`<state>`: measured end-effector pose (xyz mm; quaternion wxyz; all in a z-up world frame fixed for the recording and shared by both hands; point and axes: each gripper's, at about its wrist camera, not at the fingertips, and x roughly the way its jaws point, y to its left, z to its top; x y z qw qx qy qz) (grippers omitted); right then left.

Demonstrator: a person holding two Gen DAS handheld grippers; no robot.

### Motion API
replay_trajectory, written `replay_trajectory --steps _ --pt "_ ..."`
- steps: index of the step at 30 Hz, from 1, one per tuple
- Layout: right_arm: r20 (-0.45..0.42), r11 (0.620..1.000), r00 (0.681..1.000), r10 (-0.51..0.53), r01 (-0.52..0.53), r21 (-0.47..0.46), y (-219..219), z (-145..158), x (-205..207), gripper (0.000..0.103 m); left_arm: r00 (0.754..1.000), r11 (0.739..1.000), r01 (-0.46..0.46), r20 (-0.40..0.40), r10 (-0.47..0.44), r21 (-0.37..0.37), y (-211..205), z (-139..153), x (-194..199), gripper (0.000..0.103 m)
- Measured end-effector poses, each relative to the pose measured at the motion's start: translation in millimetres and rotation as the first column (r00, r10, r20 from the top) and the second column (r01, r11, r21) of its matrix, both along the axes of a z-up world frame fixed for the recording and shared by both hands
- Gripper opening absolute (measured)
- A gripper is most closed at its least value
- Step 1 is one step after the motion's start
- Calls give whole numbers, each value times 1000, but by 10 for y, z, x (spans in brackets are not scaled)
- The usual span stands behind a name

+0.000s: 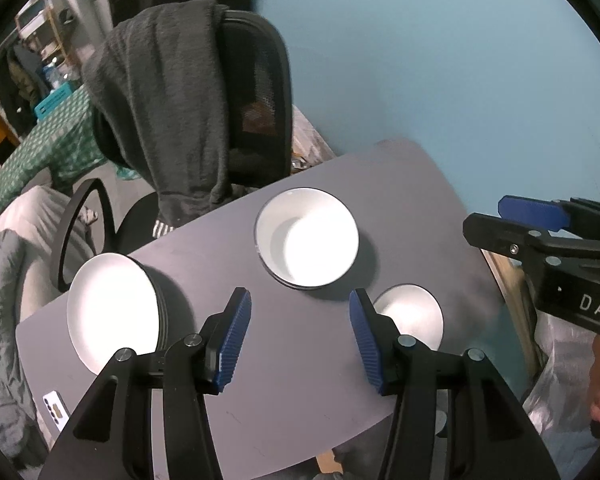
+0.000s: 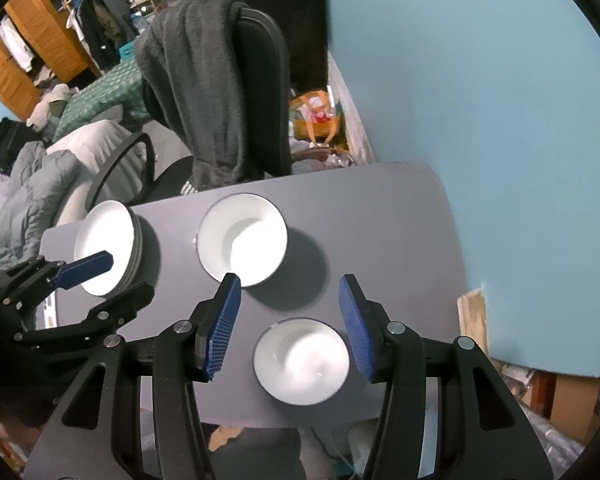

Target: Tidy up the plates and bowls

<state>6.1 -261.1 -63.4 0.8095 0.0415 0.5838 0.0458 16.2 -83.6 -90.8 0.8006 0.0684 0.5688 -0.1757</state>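
A grey table (image 1: 292,360) (image 2: 380,216) carries white dishes with dark rims. A stack of plates (image 1: 112,308) (image 2: 108,248) sits at the left edge. A stack of large bowls (image 1: 306,238) (image 2: 242,238) stands in the middle. A small bowl (image 1: 412,316) (image 2: 300,362) sits at the near right. My left gripper (image 1: 296,334) is open and empty above the table between the plates and the small bowl. My right gripper (image 2: 288,324) is open and empty, just above the small bowl. Each gripper also shows in the other view, the right (image 1: 500,220) and the left (image 2: 112,276).
A black office chair (image 1: 256,100) (image 2: 260,80) draped with a dark grey garment stands behind the table. A phone (image 1: 56,410) lies at the table's near left corner. A blue wall is at the right; a bed and clutter at the left.
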Motion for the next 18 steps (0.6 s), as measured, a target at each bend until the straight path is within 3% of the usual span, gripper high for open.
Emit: replay_trajectory --steps 6,18 --pt "7 1000 1000 -21 21 -21 -90 52 -114 50 999 999 34 7 -34 -11 -91 35 -118 60" --pt "-3 997 997 -77 77 -24 -261 61 -391 50 995 995 101 -18 -101 -14 -304 -49 -262 60"
